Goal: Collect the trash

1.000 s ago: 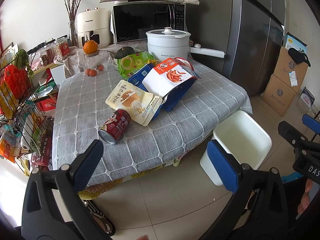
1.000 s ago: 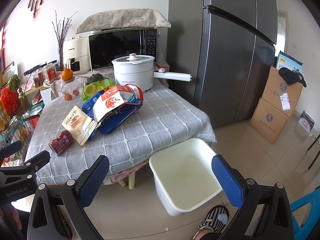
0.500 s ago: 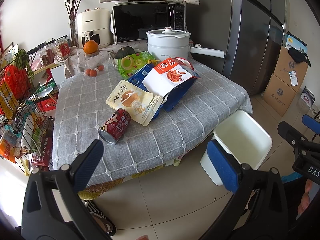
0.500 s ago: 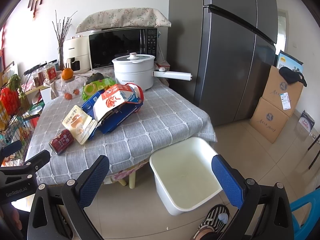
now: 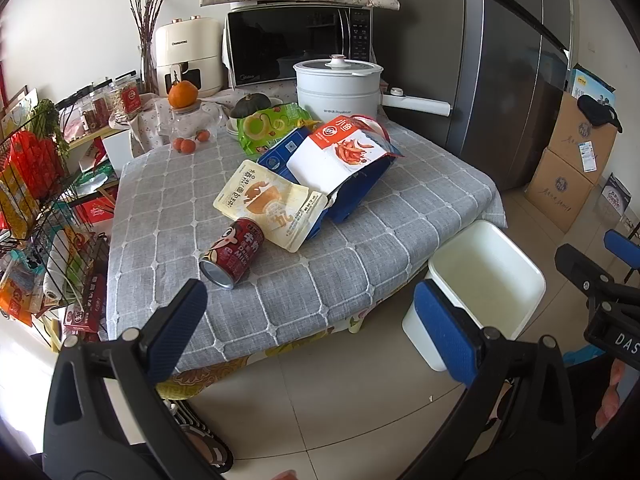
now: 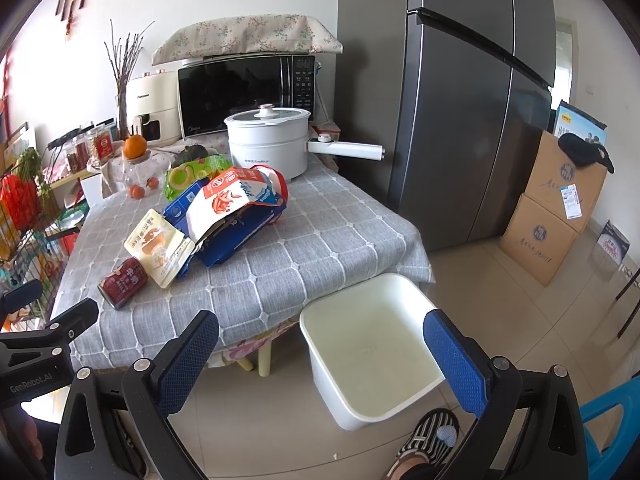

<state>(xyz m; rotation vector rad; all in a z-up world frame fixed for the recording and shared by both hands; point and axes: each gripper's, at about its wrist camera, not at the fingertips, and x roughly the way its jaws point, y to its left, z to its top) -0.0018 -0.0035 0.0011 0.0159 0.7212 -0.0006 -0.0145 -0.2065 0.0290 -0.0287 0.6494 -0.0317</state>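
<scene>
Hovering off the table's near edge, left gripper with jaws spread wide, holding nothing. Right gripper likewise wide apart, empty, above the white bin on the floor beside the table. Red can lies on its side near the front edge, touching a cream snack pouch; white-and-orange bag rests on a blue bag behind
</scene>
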